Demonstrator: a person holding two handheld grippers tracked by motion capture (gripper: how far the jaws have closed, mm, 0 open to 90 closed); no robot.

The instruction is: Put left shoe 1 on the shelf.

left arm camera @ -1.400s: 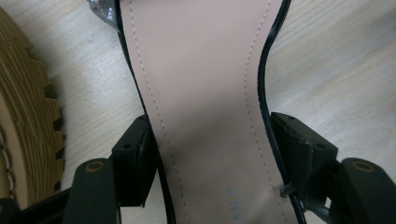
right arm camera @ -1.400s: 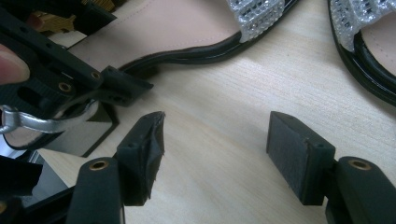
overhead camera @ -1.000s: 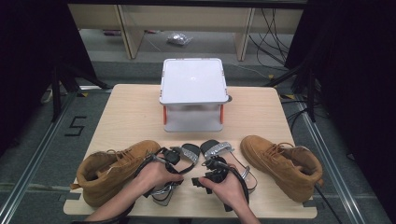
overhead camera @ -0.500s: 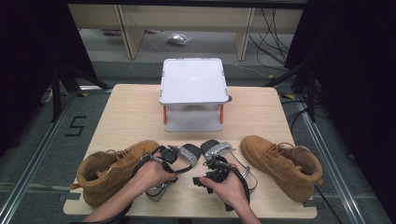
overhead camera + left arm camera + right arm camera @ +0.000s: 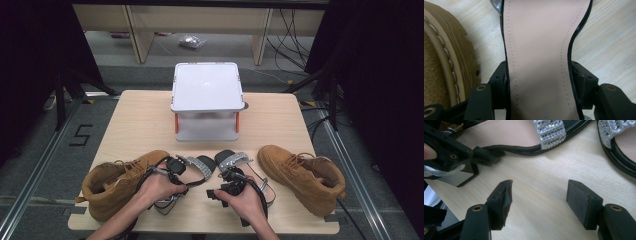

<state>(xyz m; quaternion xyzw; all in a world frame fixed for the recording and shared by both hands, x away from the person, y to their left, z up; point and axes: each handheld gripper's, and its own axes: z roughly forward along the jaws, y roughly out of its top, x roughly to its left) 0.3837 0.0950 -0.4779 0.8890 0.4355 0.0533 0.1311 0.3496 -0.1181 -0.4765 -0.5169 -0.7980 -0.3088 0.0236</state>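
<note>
The left gripper point(image 5: 537, 87), jaws just closing, is clamping the left sandal point(image 5: 539, 50) across its insole, sole running straight ahead. The right gripper point(image 5: 544, 205) is hanging open and empty over the table point(image 5: 541, 180), the right sandal point(image 5: 621, 147) lying just ahead to its right.

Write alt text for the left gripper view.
The left gripper has its jaws on either side of a sandal's pink insole, closing in on its black edges. A tan boot's ridged sole sits at the left, on a pale wooden table.

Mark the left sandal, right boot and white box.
left sandal point(image 5: 536, 50), left gripper view, on its pink insole.
right boot point(image 5: 300, 175), high view, on its tan upper near the laces.
white box point(image 5: 206, 86), high view, on its lid.
</note>
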